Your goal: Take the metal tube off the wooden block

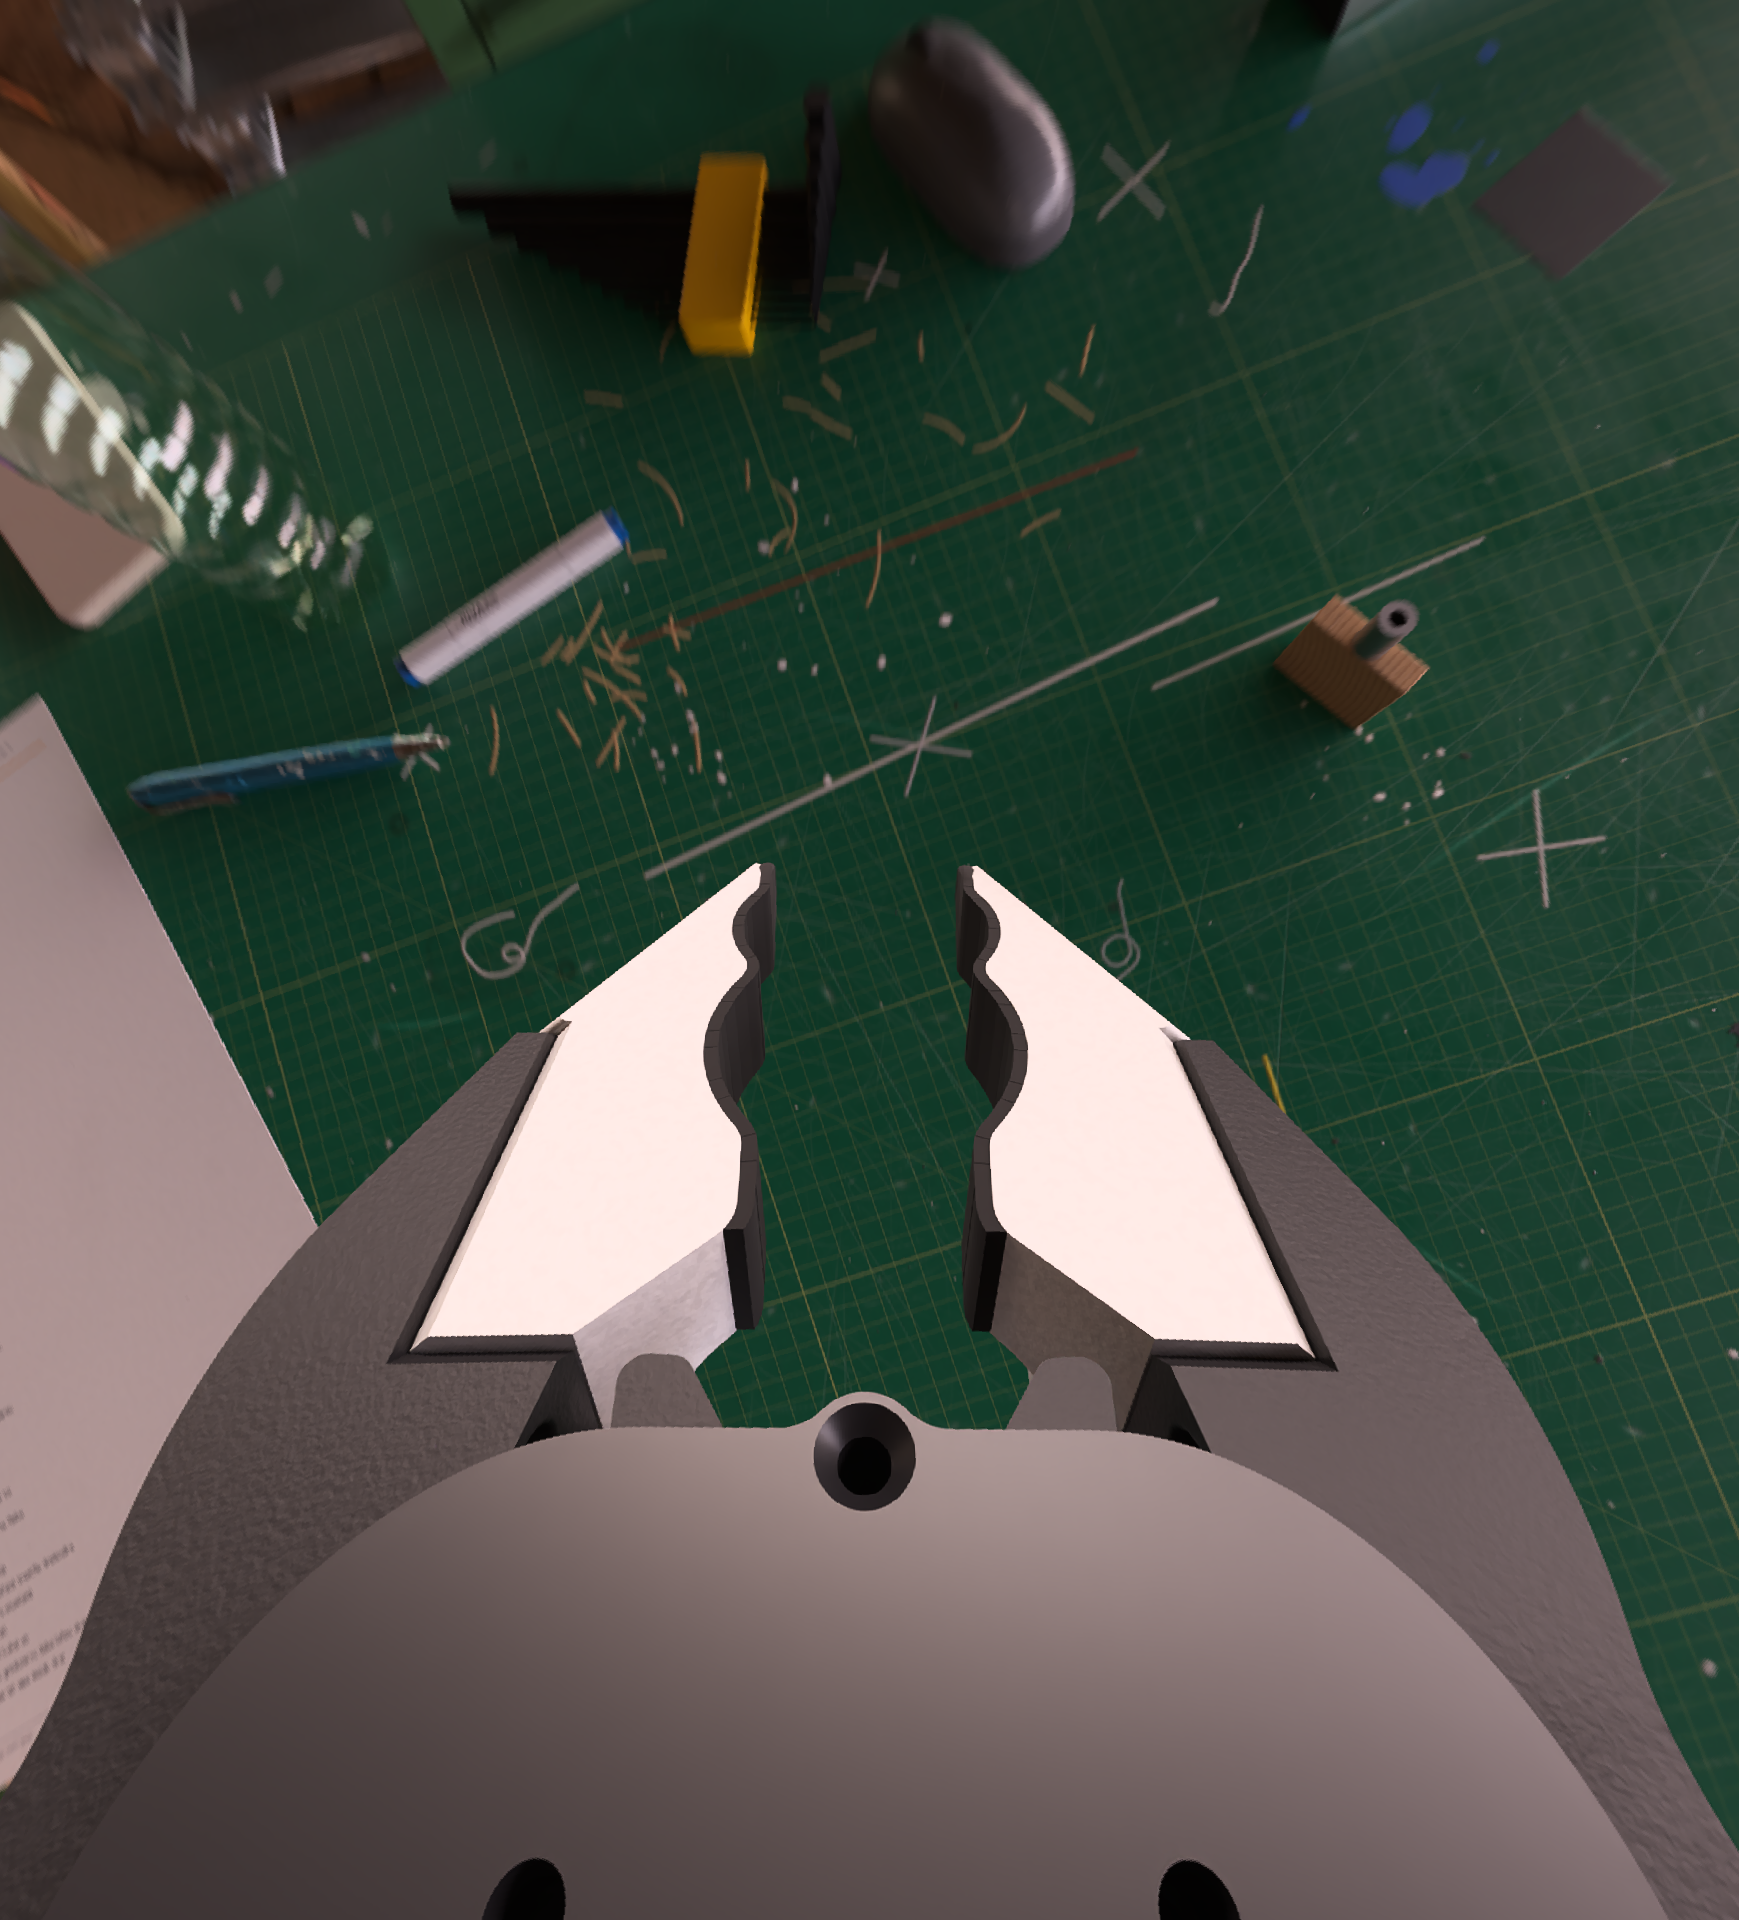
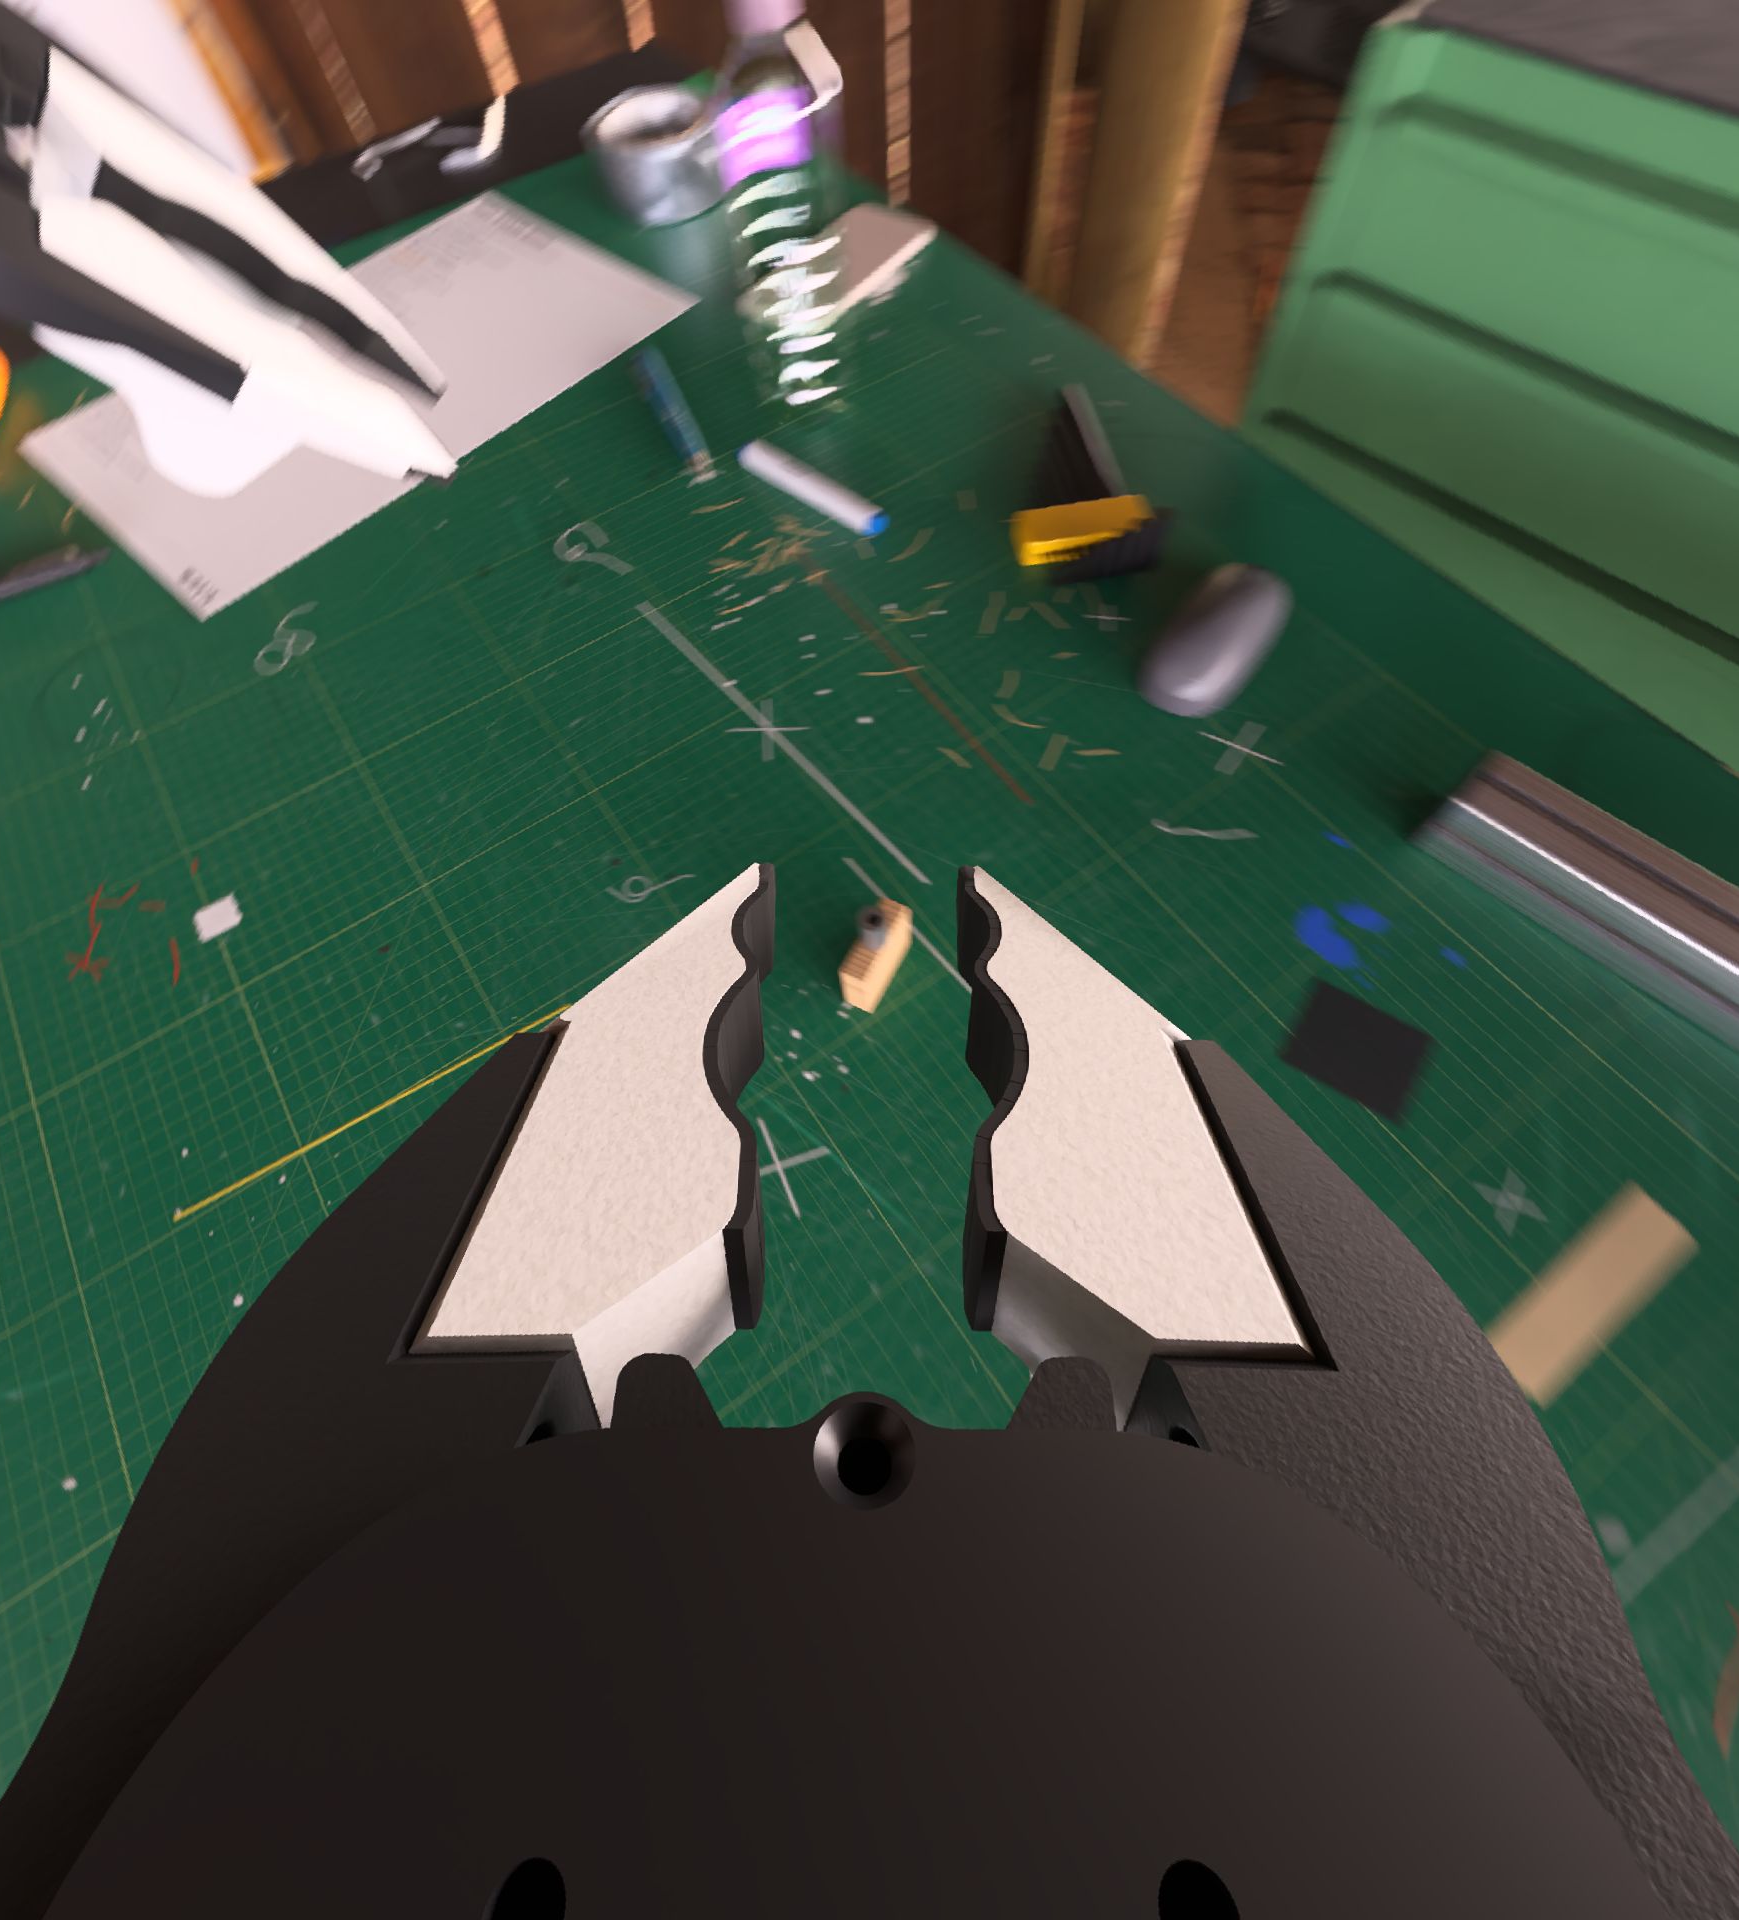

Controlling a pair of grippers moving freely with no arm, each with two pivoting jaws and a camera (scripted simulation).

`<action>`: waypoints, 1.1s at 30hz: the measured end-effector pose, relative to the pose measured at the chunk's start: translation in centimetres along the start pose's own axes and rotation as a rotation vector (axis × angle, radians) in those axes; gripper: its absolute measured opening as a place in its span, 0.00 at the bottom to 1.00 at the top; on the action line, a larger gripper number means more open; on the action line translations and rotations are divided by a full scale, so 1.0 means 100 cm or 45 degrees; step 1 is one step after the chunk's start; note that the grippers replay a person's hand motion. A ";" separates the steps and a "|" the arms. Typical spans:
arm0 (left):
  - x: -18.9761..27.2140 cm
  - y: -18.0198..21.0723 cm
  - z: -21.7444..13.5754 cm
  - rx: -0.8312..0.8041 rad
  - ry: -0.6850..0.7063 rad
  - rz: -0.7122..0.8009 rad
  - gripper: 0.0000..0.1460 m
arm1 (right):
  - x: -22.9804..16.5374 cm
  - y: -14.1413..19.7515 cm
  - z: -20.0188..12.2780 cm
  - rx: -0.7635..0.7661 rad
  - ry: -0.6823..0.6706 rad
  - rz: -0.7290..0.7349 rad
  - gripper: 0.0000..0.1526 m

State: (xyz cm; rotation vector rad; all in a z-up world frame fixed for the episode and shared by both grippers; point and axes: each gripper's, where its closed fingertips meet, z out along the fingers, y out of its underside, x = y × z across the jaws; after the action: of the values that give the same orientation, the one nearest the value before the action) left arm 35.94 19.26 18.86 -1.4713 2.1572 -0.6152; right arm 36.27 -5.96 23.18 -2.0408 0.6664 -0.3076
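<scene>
A small wooden block (image 1: 1348, 665) stands on the green cutting mat (image 1: 1052, 987), with a short grey metal tube (image 1: 1390, 627) upright in its top. In the left wrist view it lies far off to the upper right of my left gripper (image 1: 865, 883), which is open and empty above the mat. In the right wrist view the block (image 2: 873, 961) with the tube (image 2: 875, 922) sits just beyond and between the tips of my right gripper (image 2: 865, 883), which is open and empty. The left gripper (image 2: 252, 312) shows blurred at the upper left there.
On the mat are a white marker (image 1: 512, 597), a blue pen (image 1: 283, 769), a yellow-and-black hex key set (image 1: 725, 249), a grey oval object (image 1: 979, 140), a clear bottle (image 1: 138, 436) and a paper sheet (image 1: 44, 1195). A green cabinet (image 2: 1592, 332) stands at the right.
</scene>
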 end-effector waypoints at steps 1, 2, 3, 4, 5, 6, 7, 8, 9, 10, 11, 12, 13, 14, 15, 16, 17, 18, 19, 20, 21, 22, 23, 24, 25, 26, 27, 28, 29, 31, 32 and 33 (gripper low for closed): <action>0.002 -0.004 -0.005 0.045 -0.002 0.018 0.24 | -0.013 0.000 0.022 -0.038 -0.054 -0.050 0.23; 0.005 -0.007 -0.009 0.079 0.005 0.034 0.24 | -0.017 0.006 0.045 -0.145 -0.033 -0.042 0.22; 0.009 -0.009 -0.012 0.099 0.015 0.051 0.24 | -0.020 0.014 0.065 -0.268 -0.012 -0.024 0.21; 0.012 -0.010 -0.015 0.109 0.025 0.071 0.24 | -0.020 0.024 0.082 -0.382 -0.005 -0.006 0.21; 0.014 -0.009 -0.018 0.116 0.030 0.091 0.24 | -0.018 0.032 0.095 -0.476 0.017 0.019 0.21; 0.016 -0.008 -0.020 0.120 0.033 0.109 0.24 | -0.017 0.040 0.105 -0.552 0.027 0.049 0.22; 0.017 -0.007 -0.022 0.124 0.034 0.123 0.24 | -0.017 0.046 0.112 -0.620 0.036 0.088 0.24; 0.017 -0.006 -0.024 0.130 0.038 0.129 0.24 | -0.014 0.052 0.116 -0.679 0.063 0.113 0.26; 0.016 -0.006 -0.026 0.141 0.045 0.127 0.23 | -0.009 0.056 0.119 -0.727 0.114 0.104 0.27; 0.016 -0.007 -0.029 0.158 0.055 0.121 0.23 | -0.001 0.060 0.120 -0.768 0.199 0.057 0.27; 0.016 -0.007 -0.032 0.178 0.063 0.117 0.23 | 0.008 0.062 0.119 -0.799 0.298 -0.007 0.27; 0.015 -0.008 -0.035 0.199 0.073 0.113 0.23 | 0.014 0.064 0.119 -0.820 0.368 -0.056 0.27; 0.015 -0.008 -0.038 0.215 0.085 0.110 0.23 | 0.015 0.067 0.121 -0.833 0.378 -0.056 0.25; 0.014 -0.008 -0.040 0.228 0.092 0.107 0.23 | 0.013 0.071 0.124 -0.836 0.347 0.004 0.23; 0.013 -0.008 -0.041 0.238 0.093 0.104 0.23 | 0.009 0.075 0.128 -0.841 0.303 0.095 0.21; 0.012 -0.008 -0.041 0.243 0.095 0.103 0.23 | 0.006 0.080 0.132 -0.855 0.271 0.186 0.21; 0.012 -0.007 -0.040 0.242 0.105 0.105 0.23 | 0.005 0.085 0.135 -0.875 0.264 0.246 0.21; 0.011 -0.007 -0.039 0.238 0.118 0.106 0.23 | 0.005 0.092 0.138 -0.903 0.261 0.284 0.21; 0.010 -0.005 -0.039 0.234 0.127 0.105 0.23 | 0.005 0.099 0.141 -0.938 0.263 0.318 0.21; 0.009 -0.005 -0.039 0.233 0.129 0.102 0.23 | 0.003 0.105 0.145 -0.956 0.257 0.366 0.21; 0.007 -0.004 -0.040 0.239 0.129 0.098 0.23 | 0.002 0.108 0.149 -0.956 0.251 0.429 0.21; 0.007 -0.005 -0.042 0.254 0.134 0.096 0.23 | 0.000 0.110 0.153 -0.950 0.239 0.487 0.21; 0.006 -0.005 -0.045 0.274 0.142 0.095 0.23 | 0.000 0.111 0.156 -0.945 0.242 0.504 0.21; 0.006 -0.006 -0.047 0.293 0.151 0.091 0.22 | 0.002 0.112 0.159 -0.948 0.260 0.483 0.20; 0.006 -0.006 -0.049 0.307 0.158 0.088 0.22 | 0.004 0.113 0.160 -0.965 0.284 0.447 0.20; 0.007 -0.006 -0.051 0.315 0.161 0.089 0.22 | 0.006 0.114 0.160 -0.990 0.307 0.411 0.19; 0.007 -0.006 -0.052 0.317 0.162 0.094 0.21 | 0.007 0.116 0.160 -1.022 0.334 0.384 0.19; 0.007 -0.005 -0.053 0.316 0.160 0.097 0.21 | 0.008 0.117 0.159 -1.052 0.349 0.368 0.19; 0.007 -0.005 -0.053 0.316 0.157 0.100 0.21 | 0.009 0.118 0.158 -1.071 0.357 0.360 0.19; 0.008 -0.006 -0.054 0.320 0.154 0.106 0.21 | 0.010 0.120 0.157 -1.107 0.368 0.366 0.16; 0.008 -0.006 -0.054 0.319 0.152 0.110 0.21 | 0.009 0.120 0.157 -1.107 0.362 0.388 0.15; 0.009 -0.006 -0.054 0.318 0.148 0.115 0.21 | 0.006 0.119 0.158 -1.102 0.331 0.451 0.12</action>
State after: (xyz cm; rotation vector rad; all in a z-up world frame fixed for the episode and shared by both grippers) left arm 32.91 18.78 23.41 -1.2262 2.1287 -0.9206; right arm 40.05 -0.01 4.71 -2.6366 1.4952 -0.0680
